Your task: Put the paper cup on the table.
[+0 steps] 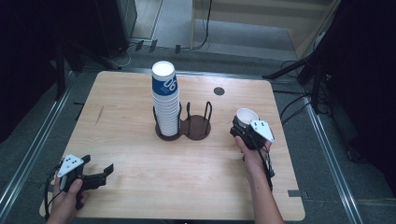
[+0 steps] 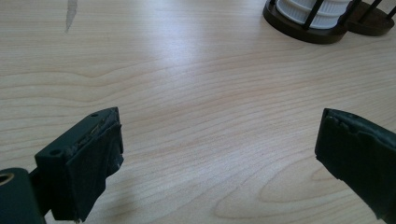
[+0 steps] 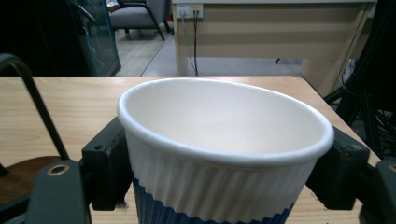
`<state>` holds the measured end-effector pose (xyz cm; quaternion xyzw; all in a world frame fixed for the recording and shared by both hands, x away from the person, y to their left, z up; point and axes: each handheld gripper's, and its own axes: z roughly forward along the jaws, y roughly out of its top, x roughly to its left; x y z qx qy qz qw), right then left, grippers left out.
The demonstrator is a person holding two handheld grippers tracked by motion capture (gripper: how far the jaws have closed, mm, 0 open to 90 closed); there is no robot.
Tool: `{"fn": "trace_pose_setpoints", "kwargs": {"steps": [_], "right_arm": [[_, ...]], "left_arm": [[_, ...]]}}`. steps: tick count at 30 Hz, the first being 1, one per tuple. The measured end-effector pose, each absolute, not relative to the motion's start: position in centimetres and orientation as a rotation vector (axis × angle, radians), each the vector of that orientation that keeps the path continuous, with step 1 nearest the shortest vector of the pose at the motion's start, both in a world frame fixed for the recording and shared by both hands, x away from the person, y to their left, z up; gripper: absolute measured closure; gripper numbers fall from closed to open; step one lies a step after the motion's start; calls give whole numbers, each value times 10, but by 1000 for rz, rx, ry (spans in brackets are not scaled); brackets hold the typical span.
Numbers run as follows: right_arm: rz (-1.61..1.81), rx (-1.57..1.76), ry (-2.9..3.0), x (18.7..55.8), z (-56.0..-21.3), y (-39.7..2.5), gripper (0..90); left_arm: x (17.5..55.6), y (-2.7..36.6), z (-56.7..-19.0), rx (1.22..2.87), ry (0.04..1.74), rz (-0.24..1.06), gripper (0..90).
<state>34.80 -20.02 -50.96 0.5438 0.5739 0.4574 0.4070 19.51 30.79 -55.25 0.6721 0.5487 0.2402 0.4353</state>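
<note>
Resting near the table's (image 1: 140,186) front left corner, the left gripper (image 1: 99,175) had its jaws wide apart over bare wood. Farther back on the right, the right gripper (image 1: 243,128) clamped an upright paper cup (image 3: 224,154). Beyond stood a cup stack (image 1: 166,100) in a holder (image 1: 196,128).

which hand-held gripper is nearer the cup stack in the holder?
Right. The right hand-held gripper, shut on a single cup, sits just right of the cup stack. The left hand-held gripper rests open near the table's front-left corner, farther off.
</note>
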Motion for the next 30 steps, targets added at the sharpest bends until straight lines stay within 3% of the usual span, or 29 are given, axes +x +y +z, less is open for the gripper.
{"fn": "trace_pose_setpoints", "kwargs": {"steps": [30], "right_arm": [[1132,1339,1434,359,-528,-204,197]], "left_arm": [[194,306,-552,1686,1350,603,17]]}}
